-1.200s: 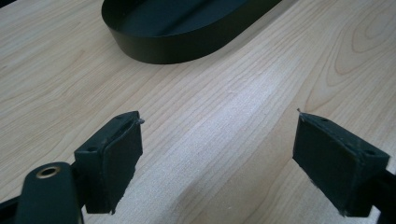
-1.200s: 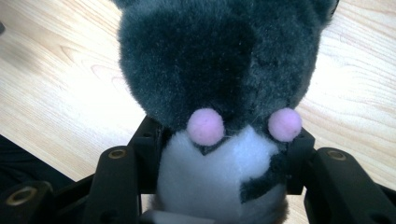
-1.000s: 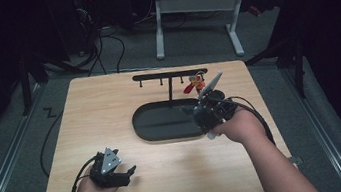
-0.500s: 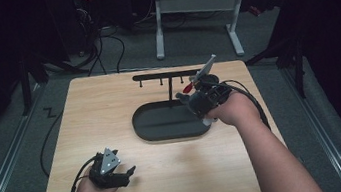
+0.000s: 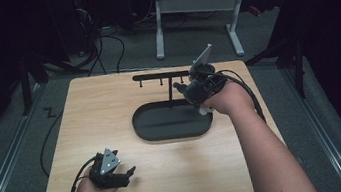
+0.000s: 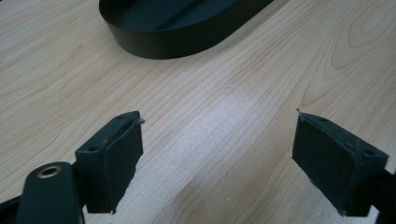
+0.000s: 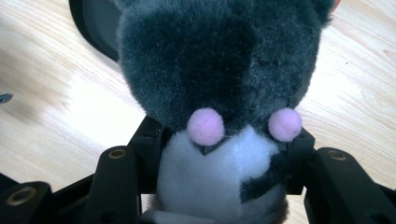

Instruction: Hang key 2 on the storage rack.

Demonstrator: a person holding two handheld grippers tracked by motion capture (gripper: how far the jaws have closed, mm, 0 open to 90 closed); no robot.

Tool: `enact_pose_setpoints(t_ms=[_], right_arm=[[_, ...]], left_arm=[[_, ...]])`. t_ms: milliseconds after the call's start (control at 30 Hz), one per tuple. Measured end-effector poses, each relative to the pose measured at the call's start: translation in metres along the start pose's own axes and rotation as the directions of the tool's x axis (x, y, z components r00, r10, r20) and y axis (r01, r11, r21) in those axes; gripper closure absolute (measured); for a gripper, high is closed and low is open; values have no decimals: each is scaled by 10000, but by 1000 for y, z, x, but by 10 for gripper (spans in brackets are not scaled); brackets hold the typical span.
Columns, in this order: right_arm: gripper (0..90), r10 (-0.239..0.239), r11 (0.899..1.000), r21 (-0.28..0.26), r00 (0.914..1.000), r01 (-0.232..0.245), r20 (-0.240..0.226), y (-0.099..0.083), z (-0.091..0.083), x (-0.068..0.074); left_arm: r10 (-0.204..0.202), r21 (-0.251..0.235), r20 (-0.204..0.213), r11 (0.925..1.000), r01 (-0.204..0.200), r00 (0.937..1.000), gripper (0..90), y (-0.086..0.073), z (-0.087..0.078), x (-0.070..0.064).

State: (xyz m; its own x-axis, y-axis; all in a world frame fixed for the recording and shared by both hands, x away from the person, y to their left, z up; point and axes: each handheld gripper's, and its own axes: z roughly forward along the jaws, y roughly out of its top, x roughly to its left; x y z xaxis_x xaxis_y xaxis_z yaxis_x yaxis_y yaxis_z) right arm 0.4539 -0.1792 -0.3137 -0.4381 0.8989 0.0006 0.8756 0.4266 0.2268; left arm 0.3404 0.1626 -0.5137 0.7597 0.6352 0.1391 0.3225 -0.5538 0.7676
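Observation:
A dark grey plush toy (image 7: 219, 70) with a white belly and two pink pompoms sits squeezed between the jaws of my right gripper (image 7: 219, 154). In the high view that right gripper (image 5: 198, 89) is raised over the far right end of the black oval tray (image 5: 174, 133), close to the black hook rack (image 5: 160, 75). My left gripper (image 5: 128, 175) rests near the table's front left, open. Its jaws (image 6: 219, 158) stand wide apart over bare wood, with the oval tray (image 6: 154, 44) beyond them.
The light wooden table (image 5: 110, 114) ends at a front edge just below my left hand. A white desk frame (image 5: 196, 6) and cables stand on the floor behind the table. Metal rails run along the floor at the left.
My right gripper has lifted and moved toward the far side with the plush toy, from above the tray's right end up to the hook rack. The left gripper has stayed put.

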Motion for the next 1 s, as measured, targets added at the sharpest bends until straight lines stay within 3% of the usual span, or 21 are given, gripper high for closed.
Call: enact_pose_setpoints(t_ms=[467,867,1000], right_arm=[[477,206,9998,-58,9948,-201,994,17,14,-7],[476,-177,9990,416,9960,141,872,15,42,2],[476,-54,9986,529,9963,8,855,15,49,2]], left_arm=[[3,20,41,10000,-3,10000,170,0,0,-1],[150,28,65,9999,-150,9999,171,1,-1,-3],[177,30,71,9998,-177,9998,171,1,-1,-4]])
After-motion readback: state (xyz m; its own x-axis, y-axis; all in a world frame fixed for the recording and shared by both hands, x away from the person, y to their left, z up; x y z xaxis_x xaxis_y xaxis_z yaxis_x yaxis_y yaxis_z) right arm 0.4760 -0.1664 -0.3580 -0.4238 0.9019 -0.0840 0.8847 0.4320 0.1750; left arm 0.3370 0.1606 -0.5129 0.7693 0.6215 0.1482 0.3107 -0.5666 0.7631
